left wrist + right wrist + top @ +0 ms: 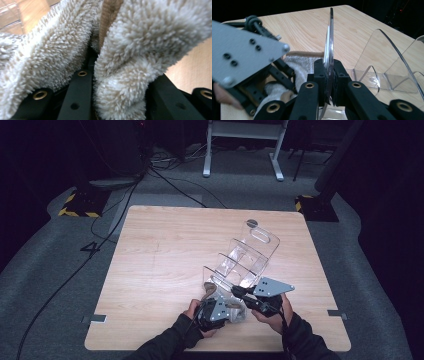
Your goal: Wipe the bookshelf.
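A: We're clamping the right gripper (329,82) on the front divider wall of the clear acrylic rack (248,257), which is standing edge-on between the pads. The rack is sitting right of the table (160,250) centre, its long axis running from 7 toward 1 o'clock, handle end pointing to 1.

B: And we're clenching the left gripper (117,100) on the fluffy cream towel (125,50), bunched at the rack's 7 o'clock end. We're reading no labels anywhere; only a "4" (90,248) on the floor.
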